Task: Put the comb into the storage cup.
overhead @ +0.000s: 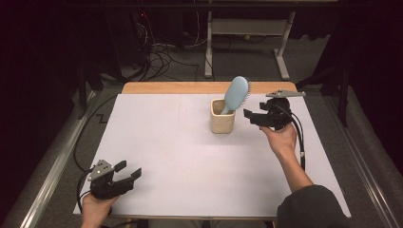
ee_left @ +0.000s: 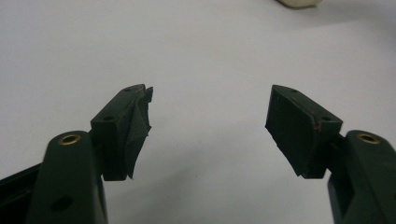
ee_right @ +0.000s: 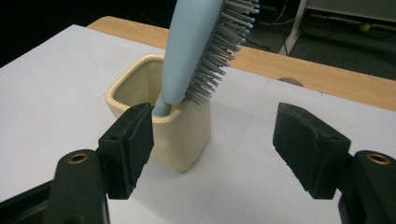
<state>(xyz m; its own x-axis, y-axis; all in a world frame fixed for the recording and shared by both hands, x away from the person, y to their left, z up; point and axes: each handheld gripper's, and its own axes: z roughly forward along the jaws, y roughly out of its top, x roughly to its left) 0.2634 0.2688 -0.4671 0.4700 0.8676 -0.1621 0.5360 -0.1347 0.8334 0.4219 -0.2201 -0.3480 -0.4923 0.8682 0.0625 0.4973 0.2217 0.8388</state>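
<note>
A light blue hairbrush (overhead: 236,93) stands handle-down in a cream square cup (overhead: 222,117) at the back middle of the white table; its bristled head (ee_right: 219,46) leans toward the right. My right gripper (overhead: 252,115) hovers just right of the cup, jaws apart with nothing between them. In the right gripper view the cup (ee_right: 180,135) sits close ahead, partly behind the left jaw. My left gripper (overhead: 132,172) rests open near the table's front left corner, over bare table.
The white table top (overhead: 180,152) has a wooden strip (overhead: 190,87) along its far edge. Behind it stand a table frame (overhead: 247,28) and loose cables (overhead: 157,52) on the floor. A cable (overhead: 300,137) trails from the right gripper.
</note>
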